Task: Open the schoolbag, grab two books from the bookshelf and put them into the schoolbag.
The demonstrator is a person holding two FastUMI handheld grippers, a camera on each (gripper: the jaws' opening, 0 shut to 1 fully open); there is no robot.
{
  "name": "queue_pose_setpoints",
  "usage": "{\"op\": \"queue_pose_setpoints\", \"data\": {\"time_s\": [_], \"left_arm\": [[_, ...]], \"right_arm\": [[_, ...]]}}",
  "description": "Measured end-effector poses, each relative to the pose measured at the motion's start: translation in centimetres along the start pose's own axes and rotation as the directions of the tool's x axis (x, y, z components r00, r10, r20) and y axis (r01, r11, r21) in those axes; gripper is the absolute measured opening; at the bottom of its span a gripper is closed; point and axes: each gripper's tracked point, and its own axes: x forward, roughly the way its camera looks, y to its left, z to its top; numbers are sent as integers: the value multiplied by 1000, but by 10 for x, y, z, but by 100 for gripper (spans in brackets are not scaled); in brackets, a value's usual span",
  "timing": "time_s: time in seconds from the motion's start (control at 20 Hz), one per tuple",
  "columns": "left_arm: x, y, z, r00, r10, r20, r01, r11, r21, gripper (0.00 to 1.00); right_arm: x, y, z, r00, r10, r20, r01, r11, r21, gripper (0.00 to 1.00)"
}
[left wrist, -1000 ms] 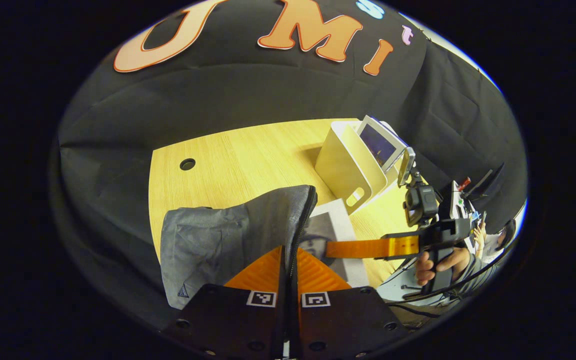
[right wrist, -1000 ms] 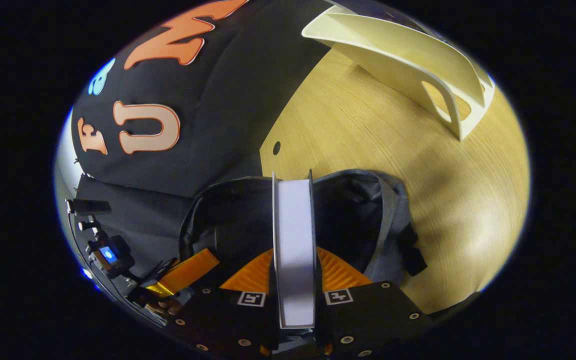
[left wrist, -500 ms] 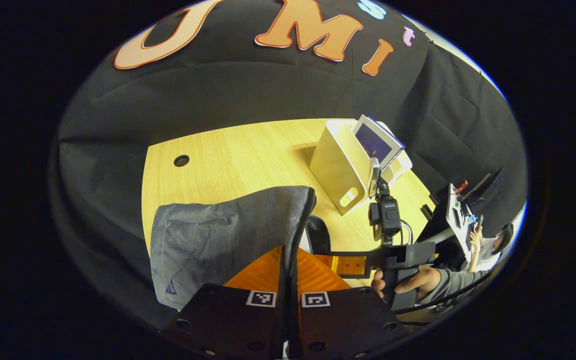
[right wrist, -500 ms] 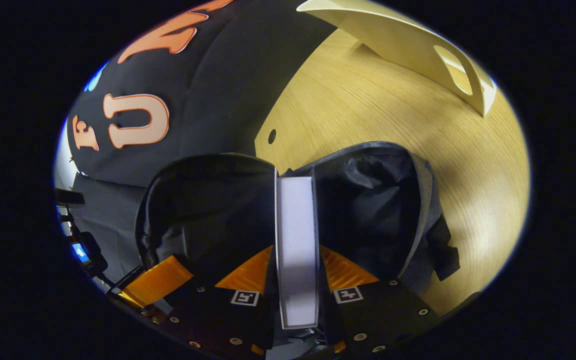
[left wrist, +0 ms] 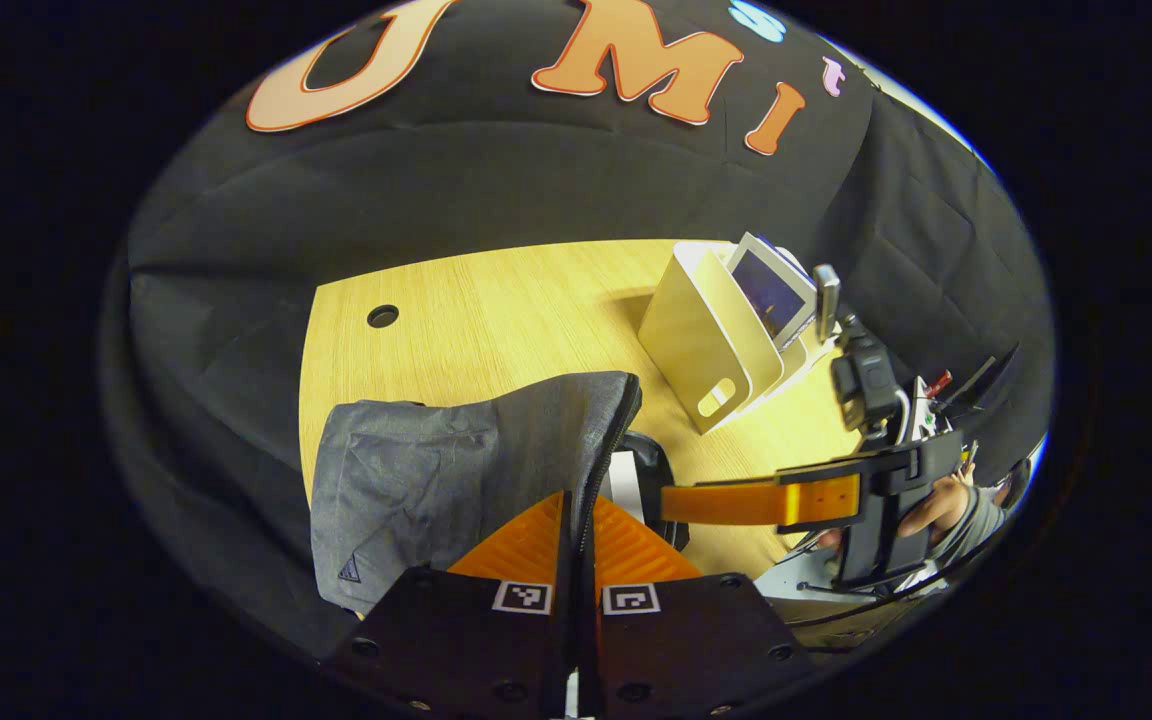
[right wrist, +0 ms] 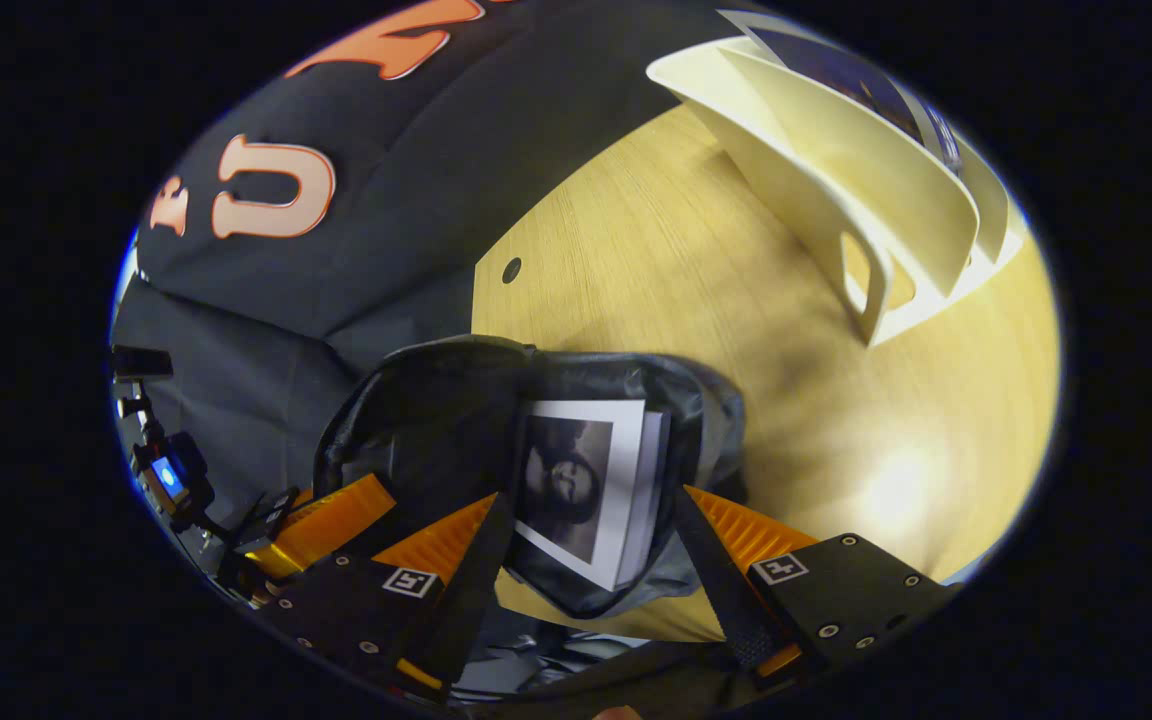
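In the left gripper view my left gripper (left wrist: 573,497) is shut on the zipper edge of the grey schoolbag (left wrist: 436,470) and holds the flap up. My right gripper (left wrist: 671,501) hangs beside the bag's mouth, a hand behind it. In the right gripper view my right gripper (right wrist: 591,497) stands open just above the dark opening of the schoolbag (right wrist: 416,440). A book with a portrait cover (right wrist: 576,480) lies tilted inside that opening, free of both fingers. The cream bookshelf (right wrist: 836,190) stands on the table beyond and holds another book (right wrist: 836,70).
The wooden table (left wrist: 516,310) has a round cable hole (left wrist: 382,316) near its far left edge. The bookshelf (left wrist: 701,335) stands at the back right with a book (left wrist: 771,295) in it. Black cloth walls close the booth.
My right gripper has opened and let go of the book, which now lies in the bag's mouth; the gripper has drawn back. My left gripper keeps its hold on the bag's edge.
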Motion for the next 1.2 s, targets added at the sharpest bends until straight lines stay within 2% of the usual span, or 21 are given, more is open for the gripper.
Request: {"op": "queue_pose_setpoints", "data": {"time_s": [0.15, 0.3, 0.7, 0.85, 1.05, 1.2], "left_arm": [[2, -1, -1, 1000, 19, 5, -19, 1000, -6, 4], [6, -2, -4, 999, 37, 3, -37, 999, -21, 5], [17, -5, -10, 997, 76, -13, -77, 996, -47, 4], [21, -6, -12, 996, 89, -19, -90, 994, -68, 5], [24, -4, -14, 994, 109, -19, -111, 987, -115, 5], [25, -3, -16, 992, 127, -20, -128, 980, -149, 5]], "right_arm": [[-34, -12, 21, 999, -49, 8, 49, 995, -85, 98], [-68, -36, 47, 990, -137, 24, 139, 978, -155, 98], [-145, -86, 122, 947, -319, 49, 317, 894, -317, 99], [-161, -92, 156, 942, -332, 44, 326, 883, -339, 98], [-172, -104, 202, 924, -378, 59, 370, 841, -394, 98], [-163, -108, 226, 926, -376, 42, 361, 847, -390, 99]]}}
